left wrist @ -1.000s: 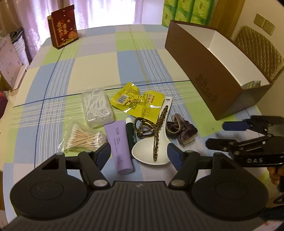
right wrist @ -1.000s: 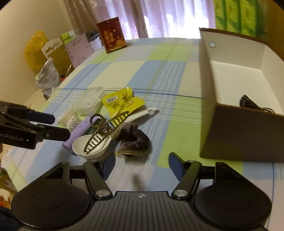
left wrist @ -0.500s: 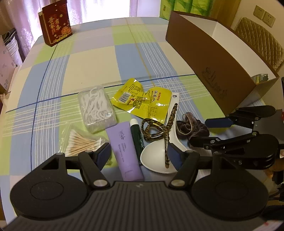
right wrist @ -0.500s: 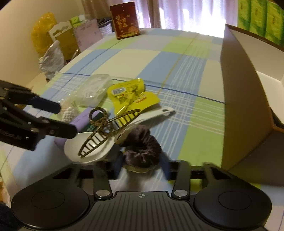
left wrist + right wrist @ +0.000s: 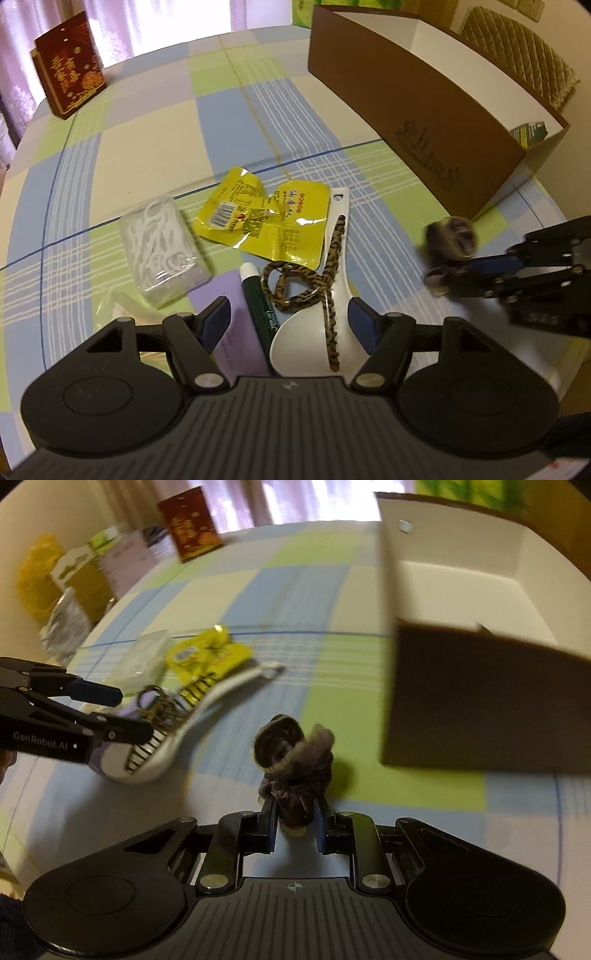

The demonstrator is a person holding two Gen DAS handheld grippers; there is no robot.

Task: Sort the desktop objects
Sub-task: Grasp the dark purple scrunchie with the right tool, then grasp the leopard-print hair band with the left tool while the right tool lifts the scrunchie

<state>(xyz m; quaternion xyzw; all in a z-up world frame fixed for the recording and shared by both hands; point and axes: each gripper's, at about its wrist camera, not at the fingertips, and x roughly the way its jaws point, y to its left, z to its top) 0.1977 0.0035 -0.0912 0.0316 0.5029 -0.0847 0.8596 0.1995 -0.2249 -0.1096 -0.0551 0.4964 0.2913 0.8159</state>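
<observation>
My right gripper [image 5: 295,825] closing, pads pinching scrunchie [image 5: 293,764], low centre frame. My left gripper [image 5: 288,325] half open, empty, over spoon [image 5: 325,325] and hair claw [image 5: 306,288]. Pile unsorted mid-left. Box [image 5: 480,701] upper right, nearly bare.

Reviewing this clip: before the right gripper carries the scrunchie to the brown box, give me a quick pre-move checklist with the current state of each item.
1. Scrunchie between the right gripper fingers, closing on it: ok.
2. Scrunchie lifted off the table: ok.
3. Grip secure: cannot tell; only its lower part is pinched.
4. Brown box open on top, with room: ok.
5. Left gripper open, holding nothing, over the hair claw on the white spoon: ok.
6. Path to the box clear: cannot tell, frame blurred.
</observation>
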